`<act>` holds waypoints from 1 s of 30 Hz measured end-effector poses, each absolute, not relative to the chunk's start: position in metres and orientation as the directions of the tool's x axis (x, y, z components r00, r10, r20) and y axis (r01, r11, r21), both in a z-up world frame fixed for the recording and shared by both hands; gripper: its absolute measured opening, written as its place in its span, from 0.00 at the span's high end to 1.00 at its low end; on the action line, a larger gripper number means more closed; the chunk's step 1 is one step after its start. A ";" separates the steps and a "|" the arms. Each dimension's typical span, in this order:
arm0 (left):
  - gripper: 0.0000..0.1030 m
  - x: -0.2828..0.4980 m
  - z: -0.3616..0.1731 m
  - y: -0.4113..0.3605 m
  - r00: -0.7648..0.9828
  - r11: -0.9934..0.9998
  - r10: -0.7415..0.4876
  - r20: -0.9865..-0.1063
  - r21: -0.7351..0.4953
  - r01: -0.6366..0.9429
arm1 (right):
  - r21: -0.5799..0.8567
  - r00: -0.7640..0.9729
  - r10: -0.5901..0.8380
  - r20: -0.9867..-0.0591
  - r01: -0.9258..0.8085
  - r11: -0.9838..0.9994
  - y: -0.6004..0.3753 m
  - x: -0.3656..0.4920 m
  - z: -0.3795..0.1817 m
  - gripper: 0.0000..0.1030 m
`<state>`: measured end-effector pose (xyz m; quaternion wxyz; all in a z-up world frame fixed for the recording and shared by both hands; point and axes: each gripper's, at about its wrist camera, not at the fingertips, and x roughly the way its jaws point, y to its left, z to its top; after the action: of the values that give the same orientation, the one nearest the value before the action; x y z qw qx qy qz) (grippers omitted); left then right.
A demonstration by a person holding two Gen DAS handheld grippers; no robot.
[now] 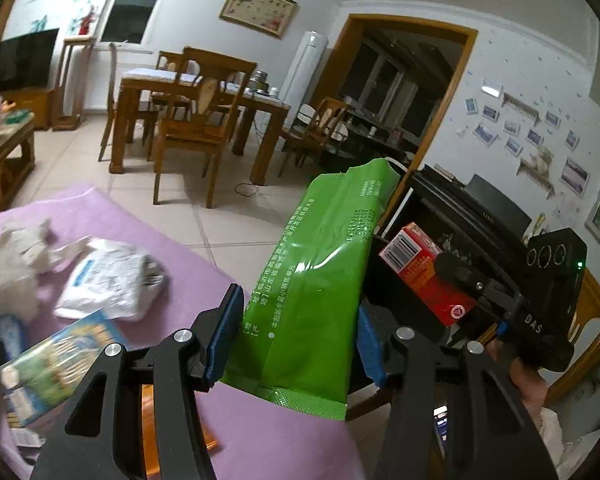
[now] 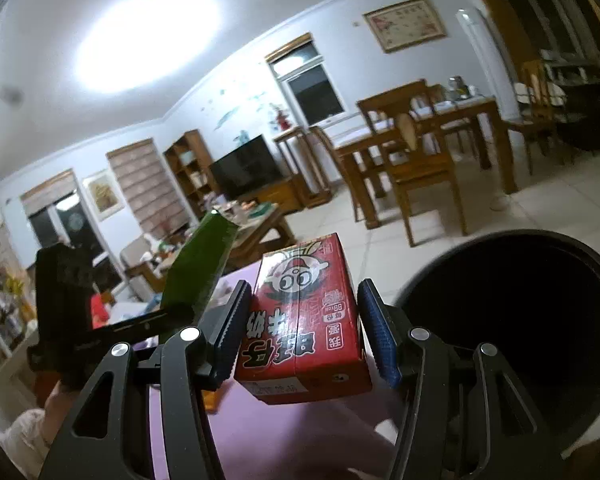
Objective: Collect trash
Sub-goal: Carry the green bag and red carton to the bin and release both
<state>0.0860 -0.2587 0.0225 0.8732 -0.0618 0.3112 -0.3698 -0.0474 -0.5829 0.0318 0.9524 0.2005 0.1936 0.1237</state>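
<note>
Left claw (image 1: pixel 296 336) grips green packet (image 1: pixel 312 280); right claw (image 2: pixel 300 332) grips red carton (image 2: pixel 304 320).

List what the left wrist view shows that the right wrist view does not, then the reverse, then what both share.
Only the left wrist view: the white plastic bag, crumpled tissue and blue-green packet lying on the purple cloth.

Only the right wrist view: the black bin mouth and the ceiling light.

Both: the green pouch in the left hand-held gripper, the red carton in the right hand-held gripper, the dining table and television.
</note>
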 end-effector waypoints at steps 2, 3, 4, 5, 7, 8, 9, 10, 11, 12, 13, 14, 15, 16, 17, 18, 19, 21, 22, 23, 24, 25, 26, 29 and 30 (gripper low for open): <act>0.49 0.085 0.021 -0.277 0.526 0.712 -0.689 -0.499 -0.328 0.621 | 0.446 0.902 0.291 -0.320 -0.128 0.886 -0.602 -0.052 0.027 0.46; 0.49 0.083 0.020 -0.282 0.522 0.708 -0.692 -0.498 -0.327 0.626 | 0.452 0.904 0.284 -0.320 -0.117 0.884 -0.609 -0.055 0.024 0.46; 0.49 0.083 0.018 -0.292 0.512 0.700 -0.698 -0.500 -0.329 0.634 | 0.459 0.908 0.272 -0.320 -0.103 0.882 -0.617 -0.058 0.021 0.46; 0.49 0.083 0.016 -0.299 0.503 0.694 -0.704 -0.502 -0.333 0.639 | 0.466 0.910 0.262 -0.321 -0.089 0.880 -0.626 -0.060 0.019 0.46; 0.49 0.084 0.012 -0.311 0.487 0.682 -0.714 -0.503 -0.342 0.646 | 0.480 0.916 0.239 -0.322 -0.060 0.875 -0.640 -0.069 0.012 0.46; 0.49 0.085 0.011 -0.317 0.478 0.675 -0.720 -0.504 -0.348 0.650 | 0.487 0.919 0.224 -0.323 -0.042 0.872 -0.650 -0.072 0.009 0.46; 0.49 0.086 0.010 -0.322 0.471 0.670 -0.724 -0.503 -0.353 0.653 | 0.492 0.921 0.214 -0.326 -0.028 0.870 -0.657 -0.074 0.006 0.46; 0.49 0.086 0.009 -0.326 0.465 0.665 -0.729 -0.503 -0.358 0.655 | 0.496 0.922 0.207 -0.327 -0.019 0.868 -0.661 -0.076 0.002 0.46; 0.49 0.088 0.007 -0.332 0.451 0.655 -0.737 -0.503 -0.370 0.659 | 0.501 0.924 0.195 -0.329 -0.005 0.866 -0.670 -0.079 -0.001 0.46; 0.49 0.089 0.006 -0.337 0.440 0.648 -0.743 -0.504 -0.379 0.661 | 0.504 0.925 0.189 -0.331 0.003 0.864 -0.674 -0.080 -0.004 0.46; 0.49 0.090 0.005 -0.341 0.429 0.641 -0.749 -0.505 -0.387 0.663 | 0.508 0.925 0.183 -0.333 0.012 0.861 -0.680 -0.082 -0.007 0.46; 0.49 0.092 0.003 -0.348 0.416 0.633 -0.755 -0.507 -0.397 0.665 | 0.511 0.925 0.179 -0.335 0.019 0.859 -0.683 -0.083 -0.010 0.46; 0.49 0.093 0.002 -0.353 0.407 0.628 -0.758 -0.510 -0.403 0.666 | 0.516 0.925 0.174 -0.338 0.028 0.856 -0.689 -0.085 -0.014 0.46; 0.49 0.095 0.000 -0.359 0.394 0.621 -0.763 -0.513 -0.411 0.668 | 0.519 0.925 0.169 -0.340 0.035 0.854 -0.692 -0.085 -0.016 0.46; 0.49 0.096 -0.002 -0.363 0.387 0.618 -0.765 -0.515 -0.415 0.668 | 0.522 0.924 0.164 -0.345 0.044 0.852 -0.698 -0.086 -0.021 0.46; 0.49 0.097 -0.004 -0.368 0.377 0.613 -0.767 -0.519 -0.421 0.669 | 0.525 0.924 0.160 -0.348 0.051 0.849 -0.698 -0.087 -0.024 0.46; 0.49 0.098 -0.006 -0.373 0.366 0.609 -0.770 -0.523 -0.427 0.668 | 0.530 0.923 0.156 -0.352 0.059 0.846 -0.703 -0.088 -0.027 0.46; 0.49 0.101 -0.011 -0.381 0.349 0.603 -0.772 -0.532 -0.437 0.667 | 0.538 0.921 0.151 -0.359 0.073 0.840 -0.706 -0.087 -0.033 0.46; 0.49 0.102 -0.013 -0.383 0.345 0.602 -0.772 -0.535 -0.439 0.667 | 0.543 0.920 0.148 -0.363 0.079 0.836 -0.707 -0.086 -0.036 0.46; 0.49 0.103 -0.016 -0.385 0.337 0.601 -0.772 -0.539 -0.444 0.664 | 0.547 0.920 0.146 -0.365 0.084 0.833 -0.710 -0.086 -0.039 0.46; 0.49 0.105 -0.018 -0.387 0.329 0.599 -0.772 -0.543 -0.452 0.661 | 0.552 0.919 0.146 -0.367 0.089 0.829 -0.713 -0.085 -0.043 0.46; 0.49 0.108 -0.021 -0.390 0.320 0.597 -0.774 -0.546 -0.462 0.656 | 0.555 0.918 0.145 -0.369 0.092 0.827 -0.712 -0.083 -0.044 0.46; 0.49 0.109 -0.022 -0.391 0.315 0.595 -0.776 -0.547 -0.469 0.653 | 0.558 0.917 0.144 -0.371 0.096 0.825 -0.715 -0.082 -0.048 0.46; 0.49 0.113 -0.027 -0.397 0.301 0.594 -0.777 -0.554 -0.485 0.642 | 0.564 0.916 0.146 -0.374 0.099 0.820 -0.713 -0.076 -0.052 0.46; 0.49 0.113 -0.029 -0.398 0.298 0.595 -0.775 -0.558 -0.486 0.640 | 0.565 0.916 0.146 -0.374 0.101 0.819 -0.711 -0.074 -0.052 0.46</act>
<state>0.1134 -0.3982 -0.0292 0.8009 -0.0853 0.3951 -0.4417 -0.0740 -0.7112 -0.0521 0.9314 0.3006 0.2049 0.0121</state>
